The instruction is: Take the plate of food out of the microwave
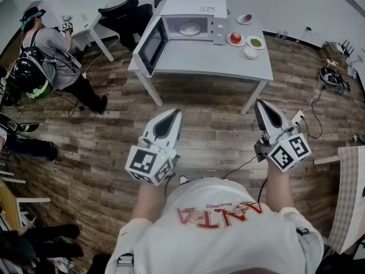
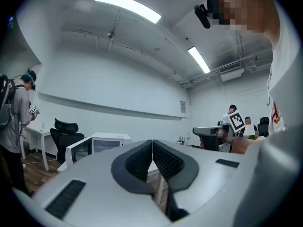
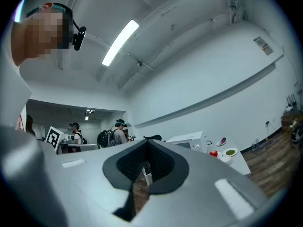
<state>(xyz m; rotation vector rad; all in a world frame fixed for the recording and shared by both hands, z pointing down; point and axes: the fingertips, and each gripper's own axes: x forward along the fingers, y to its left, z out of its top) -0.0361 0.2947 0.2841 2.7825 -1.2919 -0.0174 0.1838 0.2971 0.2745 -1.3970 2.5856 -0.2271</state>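
Microwave [image 1: 188,24] stood on the grey surface [image 1: 194,59] with its door swung open, and a pale plate [image 1: 190,29], seemingly holding the food, sat inside. Left hand-held gripper [image 1: 174,114] and right hand-held gripper [image 1: 261,104] hung well apart from it, each with jaws pressed together on nothing

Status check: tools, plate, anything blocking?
Both shut and empty: left tool, right tool, back from the table. White plate inside microwave, door open. Nothing seen blocking the opening.
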